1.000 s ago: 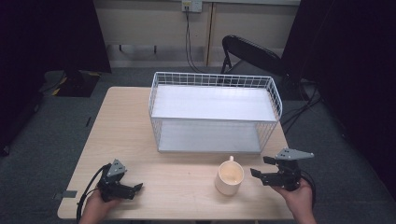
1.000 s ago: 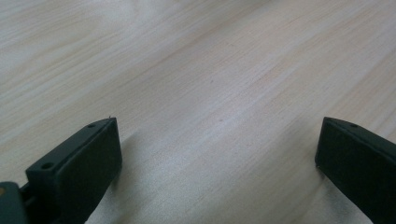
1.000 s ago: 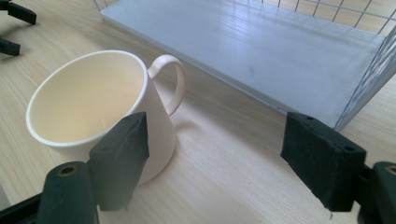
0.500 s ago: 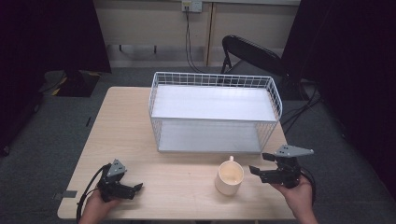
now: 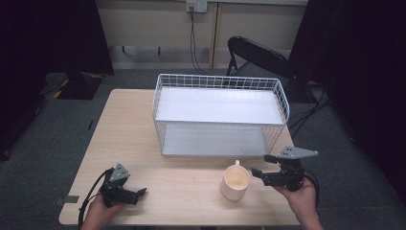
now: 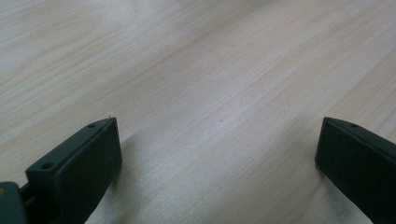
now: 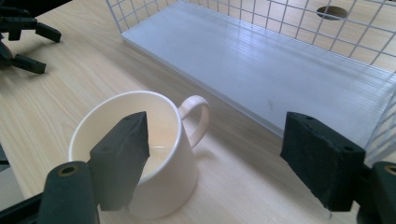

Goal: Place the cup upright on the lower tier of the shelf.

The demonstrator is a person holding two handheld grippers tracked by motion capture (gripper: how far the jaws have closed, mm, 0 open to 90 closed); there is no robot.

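On the wooden tabletop (image 5: 191,182), just before the white wire basket (image 5: 220,115) | cream ceramic mug (image 5: 235,180) seen empty | right gripper (image 7: 217,154) held wide open beside it, nothing gripped | mug handle (image 7: 195,116) is shown facing basket in right gripper view | left gripper (image 6: 217,154) spread open over bare wood.

Wire basket (image 5: 220,115) walls the far side — near tabletop (image 5: 182,187) open.
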